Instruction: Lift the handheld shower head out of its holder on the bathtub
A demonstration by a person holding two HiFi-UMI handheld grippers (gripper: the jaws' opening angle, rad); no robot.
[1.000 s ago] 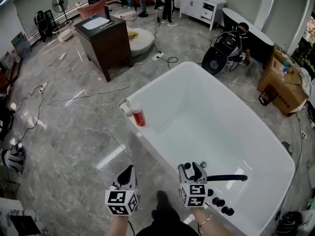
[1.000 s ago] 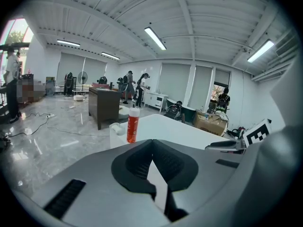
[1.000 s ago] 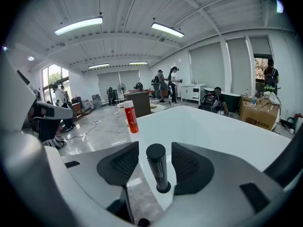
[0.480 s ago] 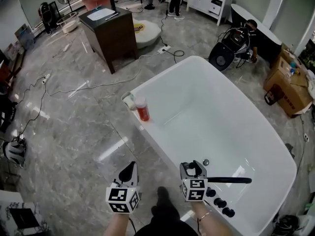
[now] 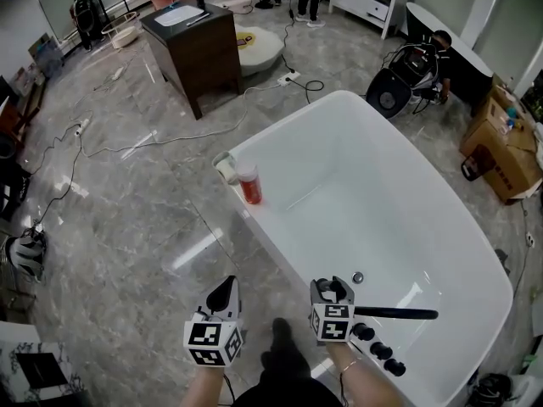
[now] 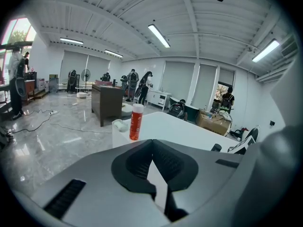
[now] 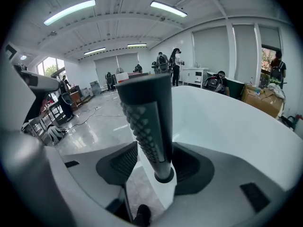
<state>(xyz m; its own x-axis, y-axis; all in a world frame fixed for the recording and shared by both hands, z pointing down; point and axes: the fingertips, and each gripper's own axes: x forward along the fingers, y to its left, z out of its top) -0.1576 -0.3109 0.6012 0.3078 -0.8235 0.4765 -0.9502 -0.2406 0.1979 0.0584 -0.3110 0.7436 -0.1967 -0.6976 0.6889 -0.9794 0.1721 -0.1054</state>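
The black handheld shower head [image 7: 147, 122] stands upright in its holder on the near rim of the white bathtub [image 5: 280, 244]; its diamond-textured handle rises between the jaws in the right gripper view. My right gripper [image 5: 333, 292] is open and has just been opening. The handle stands between its pads, with a thin gap on the left side. Only a dark bit of the shower head [image 5: 338, 287] shows in the head view. My left gripper [image 5: 223, 293] hangs over the floor left of the tub, shut and empty.
A black spout bar [image 5: 397, 314] reaches out over the tub, with three black knobs [image 5: 379, 348] on the rim beside it. A red bottle [image 5: 250, 185] and a white roll [image 5: 226, 170] stand on the far rim corner. A dark cabinet [image 5: 193, 41] and cables [image 5: 127, 147] lie beyond.
My right gripper has sunk lower around the upright black handle. The left gripper has dropped slightly. The head view has tilted a little.
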